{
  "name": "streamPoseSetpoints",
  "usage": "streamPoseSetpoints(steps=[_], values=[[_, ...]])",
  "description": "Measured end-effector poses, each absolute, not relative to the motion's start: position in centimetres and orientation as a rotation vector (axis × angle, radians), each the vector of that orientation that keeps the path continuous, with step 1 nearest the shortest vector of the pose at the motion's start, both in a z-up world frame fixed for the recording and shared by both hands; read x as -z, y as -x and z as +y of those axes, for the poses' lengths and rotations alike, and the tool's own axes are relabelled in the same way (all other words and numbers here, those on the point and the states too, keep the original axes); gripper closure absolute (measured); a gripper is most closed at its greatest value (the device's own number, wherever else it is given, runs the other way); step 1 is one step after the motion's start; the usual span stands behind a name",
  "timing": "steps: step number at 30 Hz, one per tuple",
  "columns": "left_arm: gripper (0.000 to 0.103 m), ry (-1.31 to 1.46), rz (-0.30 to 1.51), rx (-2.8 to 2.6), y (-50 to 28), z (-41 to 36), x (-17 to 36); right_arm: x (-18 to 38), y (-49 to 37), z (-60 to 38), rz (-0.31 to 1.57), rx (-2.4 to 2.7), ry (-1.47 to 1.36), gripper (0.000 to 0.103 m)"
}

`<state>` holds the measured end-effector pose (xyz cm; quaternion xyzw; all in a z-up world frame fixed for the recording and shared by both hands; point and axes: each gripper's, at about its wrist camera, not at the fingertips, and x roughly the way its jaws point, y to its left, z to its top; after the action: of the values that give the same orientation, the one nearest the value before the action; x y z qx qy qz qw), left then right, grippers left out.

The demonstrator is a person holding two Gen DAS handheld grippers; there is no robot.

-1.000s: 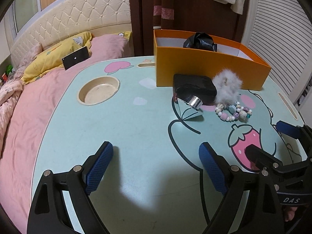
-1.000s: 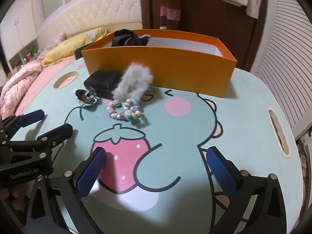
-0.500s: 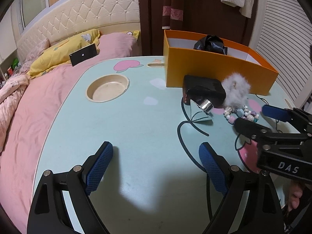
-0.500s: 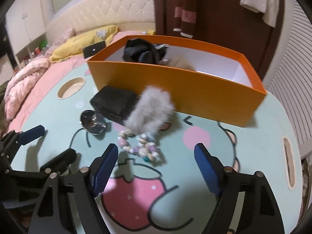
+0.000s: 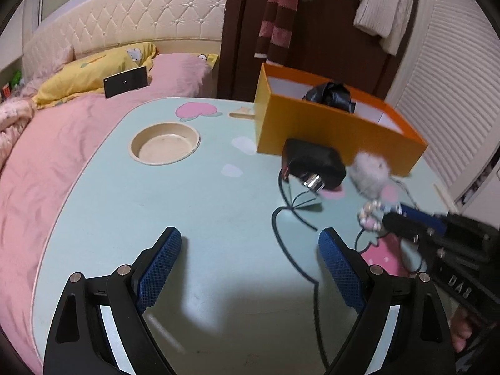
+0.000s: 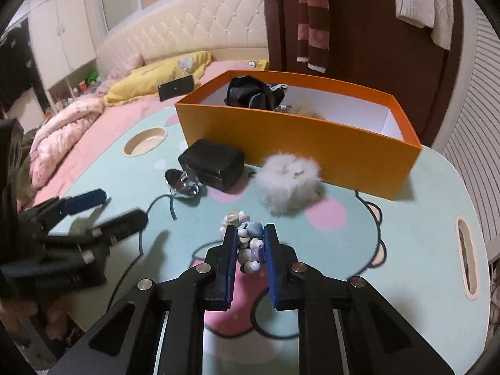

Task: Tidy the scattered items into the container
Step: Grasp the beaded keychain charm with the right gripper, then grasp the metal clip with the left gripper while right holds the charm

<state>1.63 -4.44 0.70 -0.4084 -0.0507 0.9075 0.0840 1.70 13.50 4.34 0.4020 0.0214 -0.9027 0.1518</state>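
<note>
A pastel bead bracelet (image 6: 248, 240) lies on the mint cartoon table (image 6: 406, 212), and the jaws of my right gripper (image 6: 250, 234) are closing with the beads pressed between the blue pads. The bracelet (image 5: 370, 215) and right gripper (image 5: 393, 215) also show at the right of the left wrist view. Beyond them stand a white fluffy pompom (image 6: 290, 178), a black pouch (image 6: 212, 162) and a small silver mirror (image 6: 182, 182). The orange box (image 6: 300, 137) behind them holds a black bundle (image 6: 250, 93). My left gripper (image 5: 250, 240) hangs open over bare table, left of these items.
A round cup recess (image 5: 164, 143) sits in the table's far left part. A handle slot (image 6: 467, 259) runs along its right edge. The bed with a pink cover (image 5: 47, 156) lies to the left, with a dark phone (image 5: 125, 81) on it. A dark door stands behind the box.
My right gripper moved forward over the strawberry print to the bracelet, and its wide jaws came together around the beads. The left gripper stayed open and tilted slightly.
</note>
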Motion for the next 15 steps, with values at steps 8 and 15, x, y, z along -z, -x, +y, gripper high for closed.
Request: streamPoseSetpoints(steps=[8, 15], values=[[0.014, 1.224, 0.000, -2.601, 0.5, -1.1, -1.9, -5.6, -2.9, 16.0, -0.038, 2.622, -1.110, 0.087], [0.063, 1.329, 0.125, -2.557, 3.2, 1.0, -0.9, -6.0, -3.0, 18.0, -0.118, 2.646, -1.098, 0.087]])
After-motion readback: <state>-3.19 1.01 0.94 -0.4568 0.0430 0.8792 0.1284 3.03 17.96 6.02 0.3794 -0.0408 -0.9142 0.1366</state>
